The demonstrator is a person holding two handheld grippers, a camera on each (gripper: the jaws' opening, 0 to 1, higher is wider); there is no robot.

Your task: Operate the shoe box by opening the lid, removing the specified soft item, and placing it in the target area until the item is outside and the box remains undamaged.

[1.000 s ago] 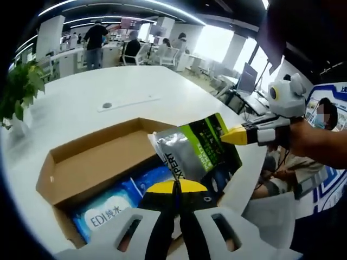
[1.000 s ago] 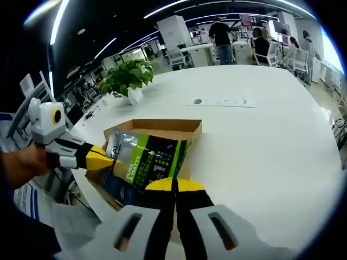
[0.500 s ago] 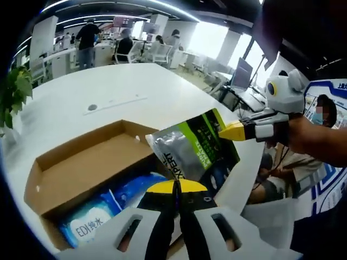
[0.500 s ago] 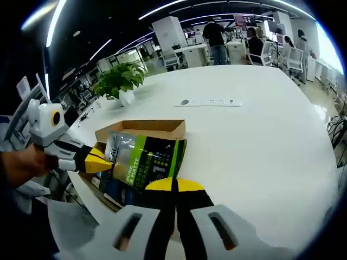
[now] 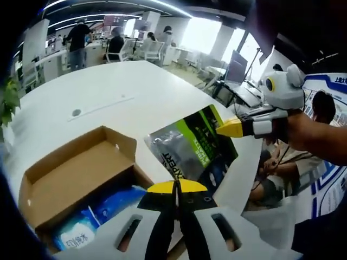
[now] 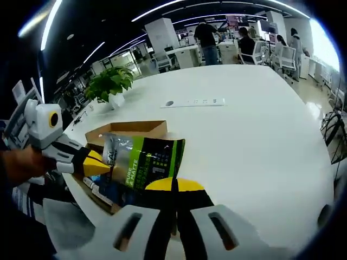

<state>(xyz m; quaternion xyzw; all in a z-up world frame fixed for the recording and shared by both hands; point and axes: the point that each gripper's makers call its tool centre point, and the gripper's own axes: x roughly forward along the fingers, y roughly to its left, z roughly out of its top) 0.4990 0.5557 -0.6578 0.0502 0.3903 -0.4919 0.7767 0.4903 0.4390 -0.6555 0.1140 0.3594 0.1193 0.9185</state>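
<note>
Pouch out of box, mid-carry.
Both grippers' fingers (image 5: 175,187) (image 6: 174,184) pinched the pouch (image 5: 195,146) above the open box (image 5: 76,173); next: set it on bare counter (image 6: 244,141).

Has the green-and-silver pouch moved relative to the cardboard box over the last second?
Yes. In the left gripper view the pouch, pinched by both grippers, now sits farther off the shoe box toward the table edge.

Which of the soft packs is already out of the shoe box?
The silver-and-green pouch, held up by both grippers; the blue wipes packs lie inside the shoe box.
</note>
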